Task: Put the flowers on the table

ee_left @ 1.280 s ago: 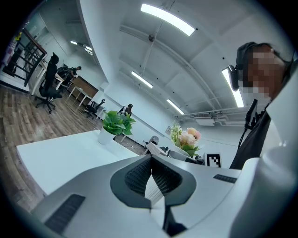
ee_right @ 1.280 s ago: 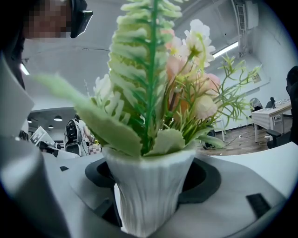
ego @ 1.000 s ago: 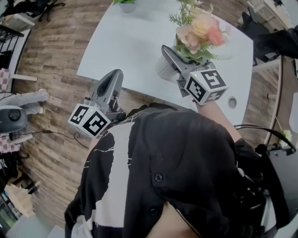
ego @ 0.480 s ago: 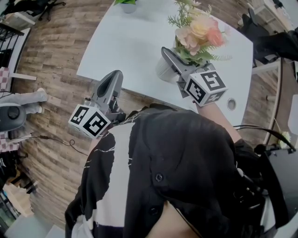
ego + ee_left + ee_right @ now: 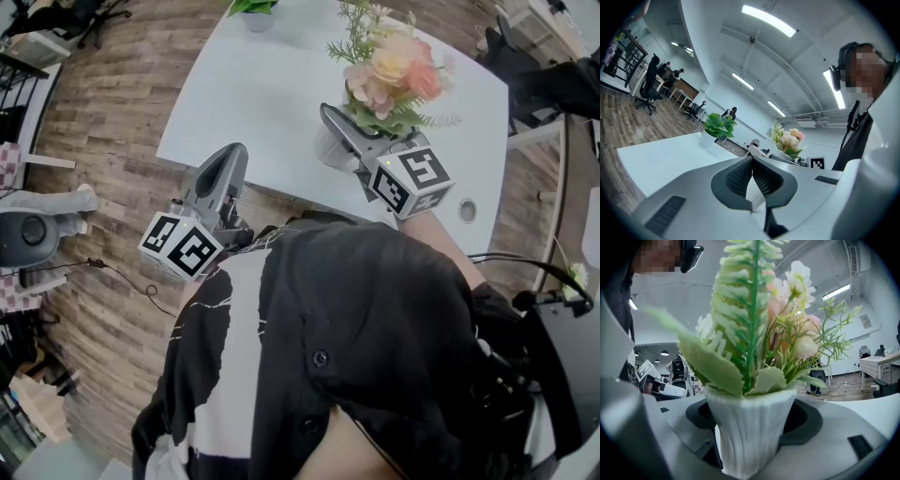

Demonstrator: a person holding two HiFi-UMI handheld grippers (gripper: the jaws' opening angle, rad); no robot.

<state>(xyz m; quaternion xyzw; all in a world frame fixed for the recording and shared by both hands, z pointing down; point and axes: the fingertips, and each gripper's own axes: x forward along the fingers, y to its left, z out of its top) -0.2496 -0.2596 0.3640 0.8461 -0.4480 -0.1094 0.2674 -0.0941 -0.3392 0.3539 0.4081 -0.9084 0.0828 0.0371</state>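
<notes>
Flowers (image 5: 398, 70) in ribbed white pot (image 5: 750, 427) clamped by right tool (image 5: 335, 127) over table (image 5: 253, 84); left tool (image 5: 751, 174) with jaws together

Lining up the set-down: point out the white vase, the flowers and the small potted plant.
white vase (image 5: 749, 427): right gripper view, ribbed front wall.
flowers (image 5: 394, 64): head view, peach bloom.
small potted plant (image 5: 717, 125): left gripper view, leaves.

the right tool (image 5: 330, 116) hides part of the white flower pot (image 5: 325, 148).
</notes>
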